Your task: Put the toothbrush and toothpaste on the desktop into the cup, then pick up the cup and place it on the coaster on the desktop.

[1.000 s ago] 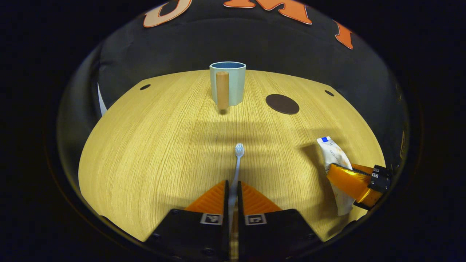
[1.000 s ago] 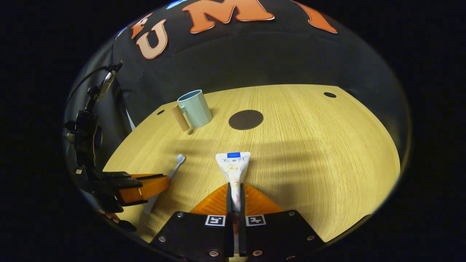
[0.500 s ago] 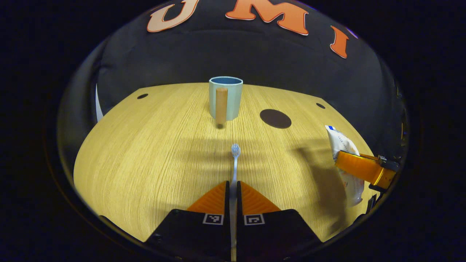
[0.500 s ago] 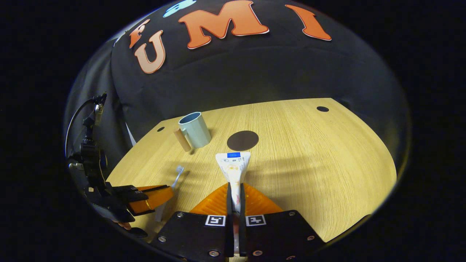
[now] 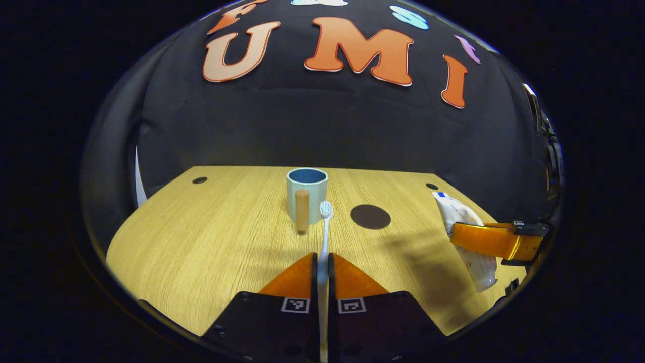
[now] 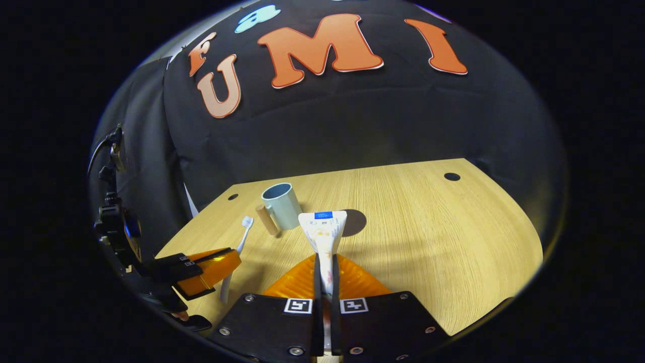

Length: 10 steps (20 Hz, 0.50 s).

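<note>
Left gripper [image 5: 322, 259] clamped on toothbrush [image 5: 325, 229]; right gripper [image 6: 325, 262] clamped on toothpaste [image 6: 322, 234]; both above desktop [image 6: 428, 252]; cup [image 5: 307, 194] well ahead.

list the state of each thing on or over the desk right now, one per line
white toothbrush: clamped in left gripper, lifted, bristle end forward
white toothpaste tube: clamped in right gripper, lifted, flat end forward
pale green cup with wooden handle: upright on desk, nothing inside
dark round coaster: flat on desk, bare
wooden desk: holds cup and coaster
</note>
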### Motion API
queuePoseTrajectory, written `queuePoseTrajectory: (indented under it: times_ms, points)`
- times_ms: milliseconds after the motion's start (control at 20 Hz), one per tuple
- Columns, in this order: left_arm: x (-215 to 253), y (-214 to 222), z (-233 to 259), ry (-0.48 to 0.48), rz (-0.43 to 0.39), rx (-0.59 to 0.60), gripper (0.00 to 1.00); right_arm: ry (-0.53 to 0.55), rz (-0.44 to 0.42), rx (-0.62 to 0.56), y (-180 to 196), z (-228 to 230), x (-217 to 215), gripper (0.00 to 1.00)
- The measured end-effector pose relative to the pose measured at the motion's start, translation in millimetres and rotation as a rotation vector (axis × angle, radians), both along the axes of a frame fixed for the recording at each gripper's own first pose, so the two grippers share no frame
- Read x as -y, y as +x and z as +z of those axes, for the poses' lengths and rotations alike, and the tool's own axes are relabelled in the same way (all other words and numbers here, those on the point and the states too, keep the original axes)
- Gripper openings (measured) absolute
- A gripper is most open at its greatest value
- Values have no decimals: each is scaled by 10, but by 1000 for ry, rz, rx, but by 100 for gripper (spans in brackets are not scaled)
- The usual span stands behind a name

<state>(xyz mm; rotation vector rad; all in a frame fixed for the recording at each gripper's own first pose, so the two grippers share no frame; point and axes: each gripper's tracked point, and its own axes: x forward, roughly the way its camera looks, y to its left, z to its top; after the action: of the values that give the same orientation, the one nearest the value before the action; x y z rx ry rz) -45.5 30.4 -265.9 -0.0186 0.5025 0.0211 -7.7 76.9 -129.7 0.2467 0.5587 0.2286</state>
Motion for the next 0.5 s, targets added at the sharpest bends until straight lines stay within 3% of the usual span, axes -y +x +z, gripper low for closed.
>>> queuePoseTrajectory:
  times_ms: [500]
  points:
    - [-128, 414, 573, 9, -3, 214, 6, 7, -19, 48, 192, 260, -38, 6]
